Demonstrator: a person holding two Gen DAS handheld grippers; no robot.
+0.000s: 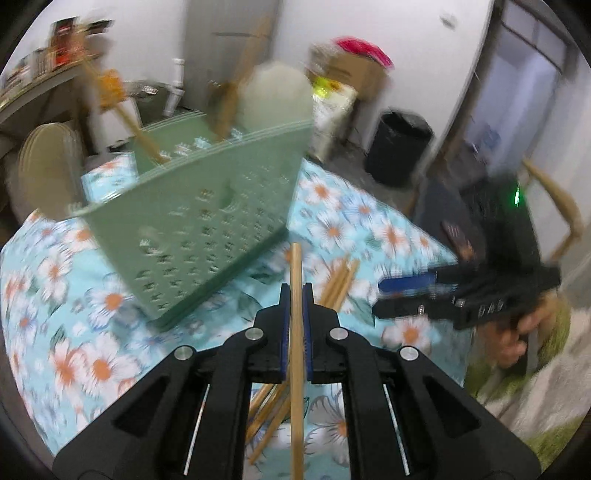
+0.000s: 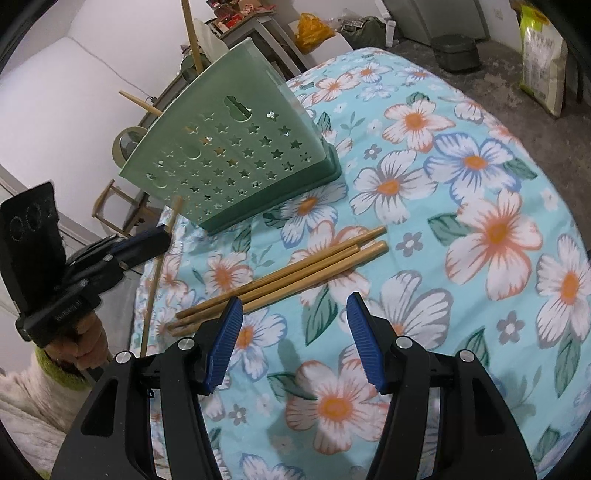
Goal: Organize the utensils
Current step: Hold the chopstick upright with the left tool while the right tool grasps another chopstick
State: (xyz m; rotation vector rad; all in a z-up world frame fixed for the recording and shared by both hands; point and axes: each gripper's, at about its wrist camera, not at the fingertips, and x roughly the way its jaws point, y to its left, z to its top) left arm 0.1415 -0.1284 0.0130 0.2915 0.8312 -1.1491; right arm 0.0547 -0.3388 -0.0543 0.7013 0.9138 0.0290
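Note:
My left gripper [image 1: 295, 295] is shut on a single wooden chopstick [image 1: 296, 332] and holds it above the table, just short of the green perforated utensil holder [image 1: 207, 229]. It also shows in the right wrist view [image 2: 162, 236] with the chopstick [image 2: 159, 266]. The holder [image 2: 236, 162] has chopsticks [image 2: 192, 33] standing in it. Three wooden chopsticks [image 2: 288, 277] lie on the floral tablecloth [image 2: 461, 221]. My right gripper [image 2: 295, 321] is open and empty, hovering just right of their thin ends; it shows at the right in the left wrist view [image 1: 376, 299].
A black bin [image 1: 400, 147] and a wooden chair [image 1: 554, 206] stand on the floor beyond the table's right edge. A bag [image 2: 543, 55] and a dark pot [image 2: 458, 51] sit on the floor past the far edge.

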